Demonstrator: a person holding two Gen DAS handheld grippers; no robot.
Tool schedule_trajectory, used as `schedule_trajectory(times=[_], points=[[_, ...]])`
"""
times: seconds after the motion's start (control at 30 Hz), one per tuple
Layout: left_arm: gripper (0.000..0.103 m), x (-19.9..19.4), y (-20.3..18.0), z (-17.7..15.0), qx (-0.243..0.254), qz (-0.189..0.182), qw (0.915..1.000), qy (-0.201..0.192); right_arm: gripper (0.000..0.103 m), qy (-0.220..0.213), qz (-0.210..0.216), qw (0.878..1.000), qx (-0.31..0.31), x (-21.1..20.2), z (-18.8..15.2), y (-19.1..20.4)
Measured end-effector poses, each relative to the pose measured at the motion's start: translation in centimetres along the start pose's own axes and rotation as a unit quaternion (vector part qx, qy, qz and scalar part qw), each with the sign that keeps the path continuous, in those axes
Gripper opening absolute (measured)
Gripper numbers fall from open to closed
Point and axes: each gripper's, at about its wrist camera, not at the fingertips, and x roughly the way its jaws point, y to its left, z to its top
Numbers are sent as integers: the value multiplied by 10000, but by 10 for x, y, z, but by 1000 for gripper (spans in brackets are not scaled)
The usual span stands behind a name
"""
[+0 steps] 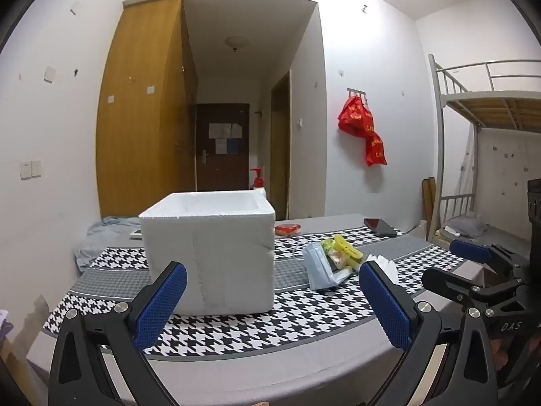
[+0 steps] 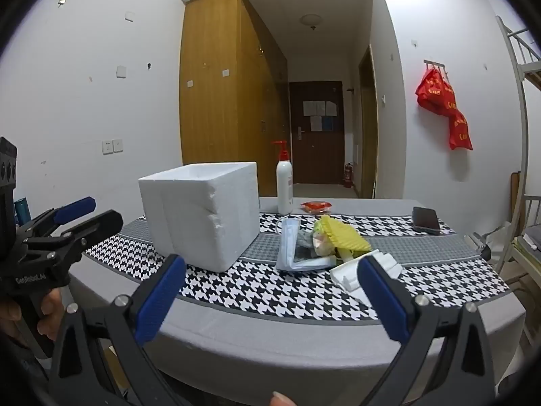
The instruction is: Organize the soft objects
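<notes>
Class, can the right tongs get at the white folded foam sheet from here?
Probably yes: the right tongs stand open, and the white folded foam sheet lies just ahead with nothing between them.

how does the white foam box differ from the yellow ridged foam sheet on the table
The white foam box is a tall, rigid open-topped cube standing alone; the yellow ridged foam sheet is thin, flat and tilted on top of a pile of soft items. The box is far bigger than the sheet. Both rest on the houndstooth tablecloth, untouched by either gripper.
</notes>
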Motion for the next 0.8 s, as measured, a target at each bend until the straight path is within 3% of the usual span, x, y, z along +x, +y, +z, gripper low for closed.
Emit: schedule_trajectory(times=[0.13,0.37,0.8], points=[[102,8,-2,1,65,-99,9998,152,103,81,-17,10000,37,0,0,0],[102,0,-2,2,68,-181,9998,-1,103,23,-29,10000,64,-6,-1,-4],[102,7,-7,-1,89,-236,9996,95,103,-42,-67,10000,51,-8,0,-3]])
